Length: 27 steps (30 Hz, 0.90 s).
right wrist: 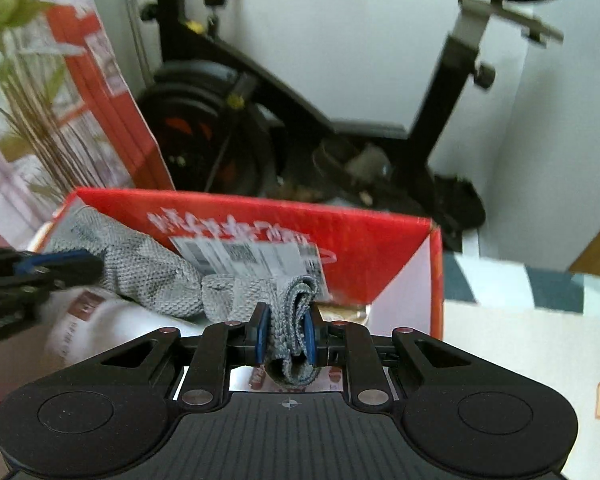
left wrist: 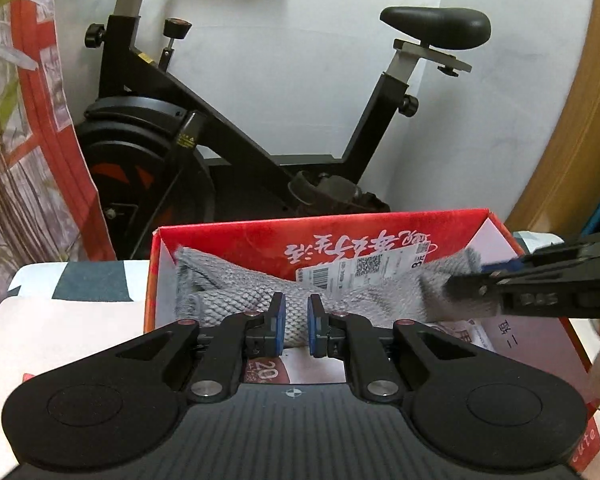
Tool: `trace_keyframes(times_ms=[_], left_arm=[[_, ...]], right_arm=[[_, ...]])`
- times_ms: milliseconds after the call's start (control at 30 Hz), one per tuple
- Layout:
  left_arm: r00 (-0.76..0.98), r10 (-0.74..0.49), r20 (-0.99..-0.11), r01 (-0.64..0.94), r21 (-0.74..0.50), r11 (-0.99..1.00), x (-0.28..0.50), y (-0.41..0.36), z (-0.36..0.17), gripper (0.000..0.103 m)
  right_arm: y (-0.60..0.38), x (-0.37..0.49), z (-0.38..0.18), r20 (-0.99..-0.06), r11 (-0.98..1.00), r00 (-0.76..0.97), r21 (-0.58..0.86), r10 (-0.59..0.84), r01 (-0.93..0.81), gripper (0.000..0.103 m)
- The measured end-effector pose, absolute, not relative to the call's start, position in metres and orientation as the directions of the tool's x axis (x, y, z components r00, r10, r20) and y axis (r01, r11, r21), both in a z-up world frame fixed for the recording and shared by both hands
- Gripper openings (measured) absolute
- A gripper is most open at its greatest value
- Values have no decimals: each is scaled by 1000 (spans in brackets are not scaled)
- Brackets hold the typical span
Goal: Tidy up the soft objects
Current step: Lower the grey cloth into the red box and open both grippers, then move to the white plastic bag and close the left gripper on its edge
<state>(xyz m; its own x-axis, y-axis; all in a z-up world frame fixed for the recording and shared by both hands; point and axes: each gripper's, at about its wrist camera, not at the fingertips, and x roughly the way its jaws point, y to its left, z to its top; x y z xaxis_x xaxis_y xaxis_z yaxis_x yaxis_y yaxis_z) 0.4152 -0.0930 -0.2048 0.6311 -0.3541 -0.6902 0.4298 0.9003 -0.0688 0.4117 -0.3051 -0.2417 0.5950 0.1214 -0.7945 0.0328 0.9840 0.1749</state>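
Grey knit cloth (left wrist: 236, 304), red box (left wrist: 380, 226)

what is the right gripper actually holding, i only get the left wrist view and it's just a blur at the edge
Observer: In the right wrist view, the right gripper is shut on a folded edge of the grey cloth, which is bunched up in its grip.
Operator: ok and is my left one on that same cloth
Observer: Yes. Seen from the side, the left gripper pinches the cloth's other end, near the left wall of the red box, and the cloth sags between the two grips.
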Motion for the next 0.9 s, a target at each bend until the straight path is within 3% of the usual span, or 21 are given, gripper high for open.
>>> trace_keyframes(times_ms=[67,267,333,400,467,533,667,900], left_arm=[[637,-359,-682,428,-74,901,415,-91,-202,13],[681,-358,-639,429,-48,902,398,-81,-182,14],[703,-353,-618,427,-31,904,387,-78,-174,15],[714,-350,-606,429,-15,903,377,-76,-166,25],[734,-346,-585,428,3,904,363,-73,-159,51],[757,-341,-558,421,16,907,347,-70,-153,69],[783,-337,-523,406,20,914,314,-62,-145,100],[813,-310,-492,381,48,923,259,-49,-141,103]], right_arm=[[-304,416,-248,-811,986,575,160,104,47,18],[-298,399,-228,-775,996,631,70,25,47,46],[-295,386,-216,-756,998,654,43,6,41,70],[-293,372,-205,-732,999,681,14,-9,29,82],[-291,358,-197,-710,1000,704,5,-10,19,90],[-292,341,-190,-689,1000,725,24,2,20,100],[-291,306,-180,-647,996,761,83,39,19,102],[-278,241,-178,-563,988,820,153,107,-24,103]])
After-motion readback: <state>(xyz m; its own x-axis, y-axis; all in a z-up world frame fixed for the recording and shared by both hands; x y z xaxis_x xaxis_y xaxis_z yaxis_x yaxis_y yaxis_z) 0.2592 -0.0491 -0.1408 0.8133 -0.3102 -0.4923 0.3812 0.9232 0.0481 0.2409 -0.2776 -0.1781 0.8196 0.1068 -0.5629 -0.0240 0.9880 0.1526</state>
